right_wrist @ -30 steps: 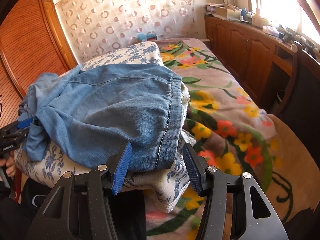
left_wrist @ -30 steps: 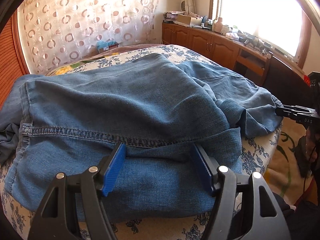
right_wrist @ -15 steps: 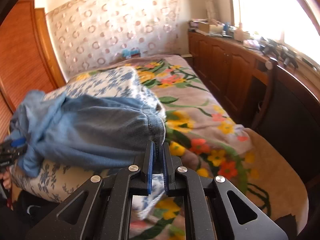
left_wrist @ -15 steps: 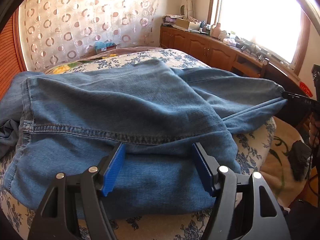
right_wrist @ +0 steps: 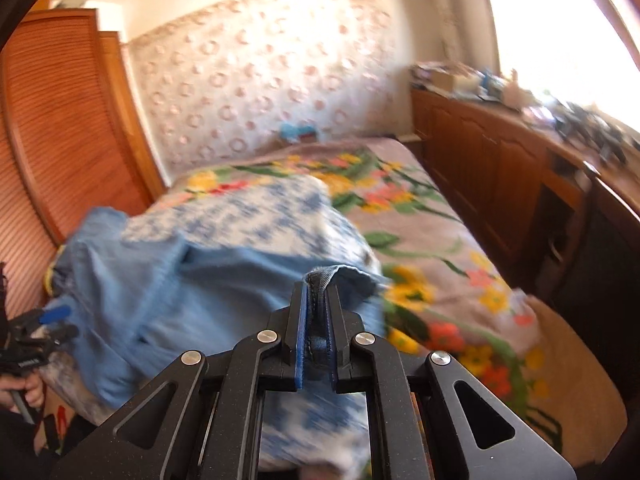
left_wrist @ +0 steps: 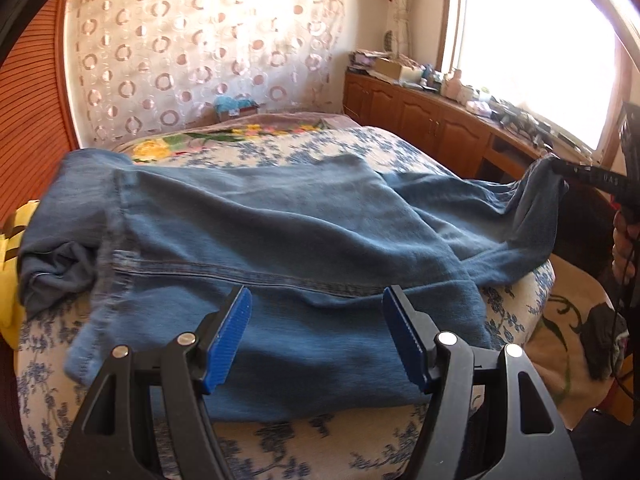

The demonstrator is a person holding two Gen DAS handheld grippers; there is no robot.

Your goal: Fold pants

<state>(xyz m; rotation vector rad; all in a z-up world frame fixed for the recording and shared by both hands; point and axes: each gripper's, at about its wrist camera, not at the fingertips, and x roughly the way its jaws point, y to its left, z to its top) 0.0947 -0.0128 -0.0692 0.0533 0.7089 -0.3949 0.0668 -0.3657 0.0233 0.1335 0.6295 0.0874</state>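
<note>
Blue denim pants [left_wrist: 280, 232] lie spread over a blue-flowered white cushion [left_wrist: 304, 444] on the bed. My left gripper [left_wrist: 316, 332] is open, its blue pads just above the near edge of the pants, holding nothing. My right gripper [right_wrist: 316, 320] is shut on the hem of a pant leg [right_wrist: 336, 276] and holds it lifted off the cushion. In the left wrist view the right gripper [left_wrist: 560, 168] shows at the far right with the leg end [left_wrist: 536, 208] hanging from it. The right wrist view is motion-blurred.
A flowered bedspread [right_wrist: 432, 240] covers the bed to the right. Wooden cabinets [right_wrist: 500, 168] with clutter stand under the window. A louvred wooden wardrobe [right_wrist: 60, 140] stands on the left. A yellow cloth [left_wrist: 12, 240] lies at the cushion's left edge.
My right gripper closed on the pant-leg hem and lifted it up and to the right, stretching the leg. My left gripper stayed open over the pants.
</note>
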